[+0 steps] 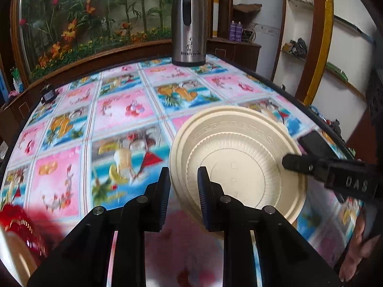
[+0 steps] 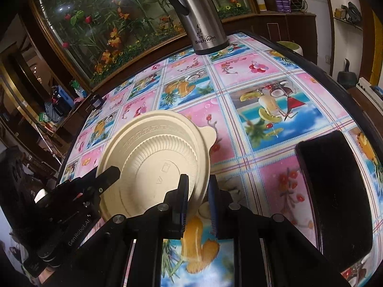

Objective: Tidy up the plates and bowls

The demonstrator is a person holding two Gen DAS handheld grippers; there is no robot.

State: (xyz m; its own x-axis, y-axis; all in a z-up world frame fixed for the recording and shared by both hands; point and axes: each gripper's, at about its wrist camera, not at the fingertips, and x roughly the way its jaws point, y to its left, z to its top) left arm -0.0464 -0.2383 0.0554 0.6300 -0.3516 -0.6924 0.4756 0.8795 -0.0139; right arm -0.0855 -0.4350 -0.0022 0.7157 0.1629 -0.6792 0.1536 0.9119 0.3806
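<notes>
stack: a cream plate (image 1: 239,157) with a smaller ribbed bowl nested in it, tilted up off the bench (image 1: 124,110), its face turned toward both cameras; a small tab sticks out from its far rim in the right wrist view.
left gripper (image 1: 183,189): jaws part open, straddling the near left rim of the stack; the rim sits in the gap, but whether the pads actually pinch it i cannot tell.
right gripper (image 2: 196,201): jaws narrowly open around the opposite rim; the plate edge passes between them, and contact is again unclear through the blur.
bench cover: a glossy oilcloth printed with fruit and cocktail squares, likely slippery under a sliding plate.
other things: a steel thermos (image 1: 189,24) stands upright at the far edge, well apart from the stack; a black tray (image 2: 335,179) lies on the bench to the right of the right gripper; a red-rimmed dish (image 1: 16,234) shows at the lower left of the left wrist view, blurred.
step in hand: judged as carrying or steadying the nested stack between two rim grips on the way to wherever it gets set down.
doing it well: close both jaws squarely on the rim, not on the thin bowl lip alone; keep the two grips level with each other so the bowl does not slide out of the plate; bring the tilt back to flat before lowering.
risk: with the stack this steep, a loose grip on either side could let the bowl tip forward.
</notes>
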